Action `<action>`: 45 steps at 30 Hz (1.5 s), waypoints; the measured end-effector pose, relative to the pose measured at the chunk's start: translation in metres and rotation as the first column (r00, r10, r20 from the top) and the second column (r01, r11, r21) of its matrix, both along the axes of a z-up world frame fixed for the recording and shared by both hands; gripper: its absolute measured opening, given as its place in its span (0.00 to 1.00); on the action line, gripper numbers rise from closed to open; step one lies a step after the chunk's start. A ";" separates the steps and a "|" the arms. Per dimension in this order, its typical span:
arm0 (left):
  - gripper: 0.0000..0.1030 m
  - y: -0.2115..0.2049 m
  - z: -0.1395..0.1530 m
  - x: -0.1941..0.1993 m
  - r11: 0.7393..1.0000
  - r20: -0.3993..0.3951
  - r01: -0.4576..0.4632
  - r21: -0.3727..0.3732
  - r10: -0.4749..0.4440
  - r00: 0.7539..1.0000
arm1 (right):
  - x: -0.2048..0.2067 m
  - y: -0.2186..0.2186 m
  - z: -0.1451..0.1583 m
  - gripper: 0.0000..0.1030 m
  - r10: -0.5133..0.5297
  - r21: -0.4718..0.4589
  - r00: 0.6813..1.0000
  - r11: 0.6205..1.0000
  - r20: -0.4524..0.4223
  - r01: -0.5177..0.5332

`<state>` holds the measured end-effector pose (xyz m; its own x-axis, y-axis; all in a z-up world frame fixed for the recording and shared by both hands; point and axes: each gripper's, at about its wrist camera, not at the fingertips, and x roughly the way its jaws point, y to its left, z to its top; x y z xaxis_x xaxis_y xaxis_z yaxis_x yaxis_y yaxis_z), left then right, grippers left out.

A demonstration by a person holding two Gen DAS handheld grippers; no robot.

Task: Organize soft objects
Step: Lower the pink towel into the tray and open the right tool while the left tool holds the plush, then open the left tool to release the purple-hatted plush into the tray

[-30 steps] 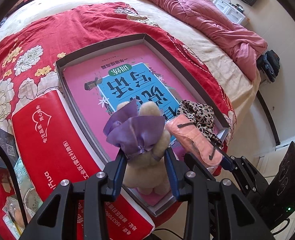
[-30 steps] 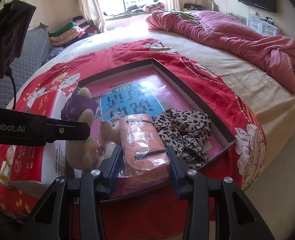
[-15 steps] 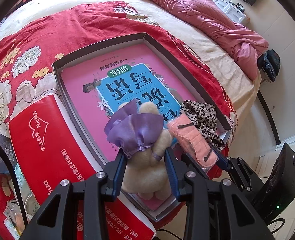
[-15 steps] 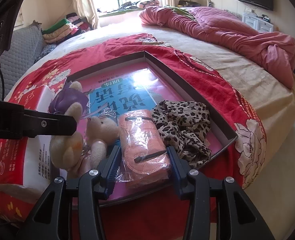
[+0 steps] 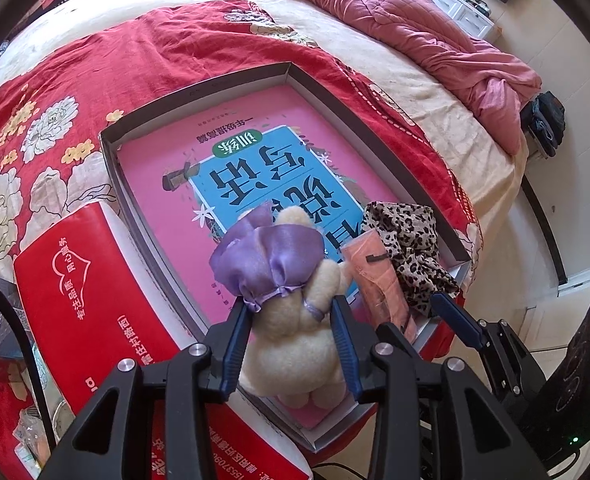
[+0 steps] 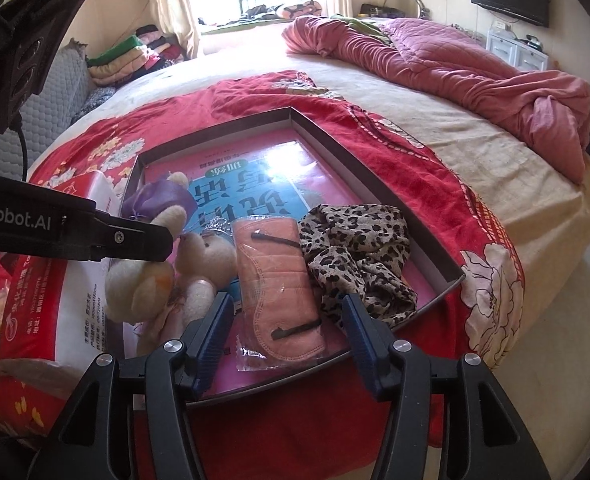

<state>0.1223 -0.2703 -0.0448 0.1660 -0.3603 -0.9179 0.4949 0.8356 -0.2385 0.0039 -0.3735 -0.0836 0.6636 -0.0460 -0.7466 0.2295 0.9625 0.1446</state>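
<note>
Cream plush bear in a purple satin dress (image 5: pixel 291 292): upright, back to the left wrist camera, lower centre of that frame, over the near end of the tray.

Second, smaller cream plush bear (image 6: pixel 211 256): centre left of the right wrist frame, just beside the first.

Peach face masks in a clear plastic wrapper (image 6: pixel 279 284): flat, lower centre.

Leopard-print fabric piece (image 6: pixel 355 252): crumpled, right of the masks, touching them.

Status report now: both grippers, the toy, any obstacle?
Left gripper shut on plush bear. Right gripper just opened, mask pack released in tray. Nothing blocking.
</note>
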 end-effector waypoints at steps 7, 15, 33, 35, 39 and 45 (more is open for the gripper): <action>0.43 -0.004 -0.001 0.000 1.000 0.003 0.008 0.007 -0.008 1.000 | -0.006 -0.011 0.008 0.57 -0.036 0.002 0.999 0.999 0.016 0.036; 0.47 -0.003 0.001 -0.001 1.000 -0.008 0.009 -0.022 -0.009 1.000 | -0.009 -0.015 0.012 0.57 -0.053 0.002 0.998 0.999 0.022 0.053; 0.60 0.003 0.005 -0.003 0.999 -0.009 0.003 -0.047 -0.004 1.000 | -0.013 -0.017 0.018 0.63 -0.074 -0.005 0.997 0.997 0.022 0.074; 0.62 0.004 0.006 -0.004 0.999 -0.006 0.002 -0.050 -0.002 1.000 | -0.014 -0.017 0.019 0.63 -0.075 -0.005 0.997 0.997 0.023 0.075; 0.65 0.008 0.011 -0.009 0.999 0.009 0.002 -0.055 -0.002 1.000 | -0.015 -0.017 0.022 0.65 -0.080 -0.014 0.997 0.997 0.024 0.080; 0.73 0.013 0.023 -0.019 1.000 0.061 -0.006 -0.028 0.008 0.998 | -0.017 -0.015 0.026 0.68 -0.087 -0.030 0.996 0.996 0.023 0.088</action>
<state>0.1038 -0.2570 -0.0222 0.2243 -0.3844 -0.8955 0.5037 0.8324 -0.2312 -0.0130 -0.3889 -0.0579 0.6721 -0.1276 -0.7294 0.3101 0.9430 0.1208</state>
